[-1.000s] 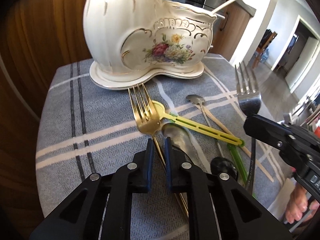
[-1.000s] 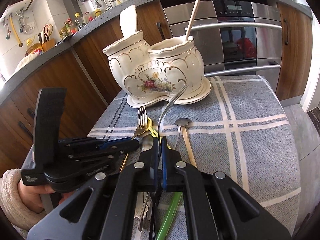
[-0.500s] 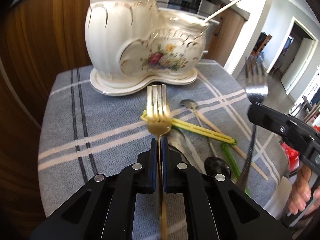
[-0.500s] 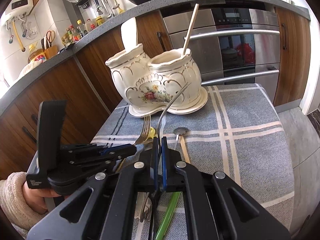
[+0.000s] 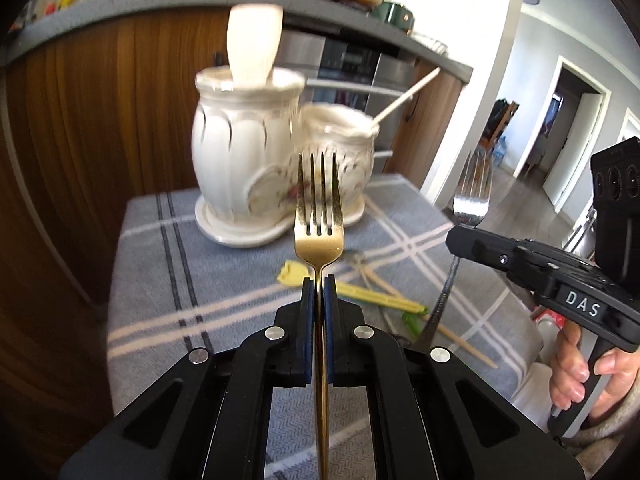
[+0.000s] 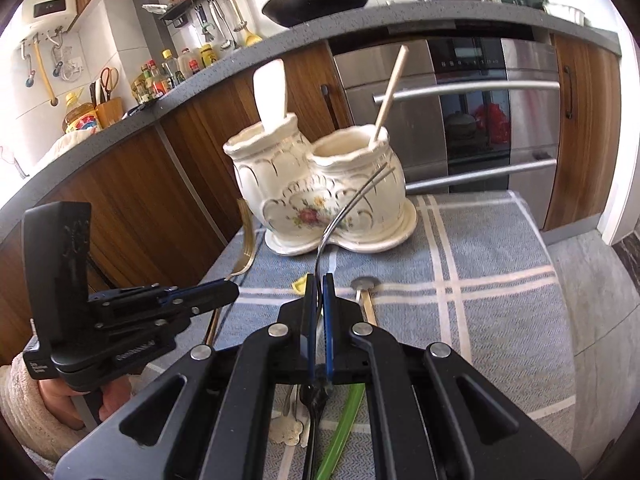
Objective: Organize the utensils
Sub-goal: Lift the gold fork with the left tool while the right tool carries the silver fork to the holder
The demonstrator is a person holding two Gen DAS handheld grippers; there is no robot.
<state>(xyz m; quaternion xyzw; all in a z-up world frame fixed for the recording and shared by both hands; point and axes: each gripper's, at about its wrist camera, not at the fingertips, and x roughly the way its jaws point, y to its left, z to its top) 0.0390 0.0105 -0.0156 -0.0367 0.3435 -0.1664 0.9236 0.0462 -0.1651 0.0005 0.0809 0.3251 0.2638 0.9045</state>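
Your left gripper [image 5: 319, 280] is pinching the gold fork [image 5: 319, 216] by its neck, tines up at 12 o'clock and clear of the cloth. Your right gripper [image 6: 319, 278] is clamped on the silver fork [image 6: 352, 200], whose tines curve up toward 1 o'clock in front of the ceramic utensil holder [image 6: 320, 196]. That holder stands at the far end of the checked cloth [image 6: 500, 288], a pale spatula [image 6: 270, 92] in its left pot and a wooden stick [image 6: 390, 92] in its right. On the cloth between holder and grippers lie a yellow utensil [image 5: 360, 294], a green one [image 6: 344, 428] and a small spoon [image 6: 365, 283].
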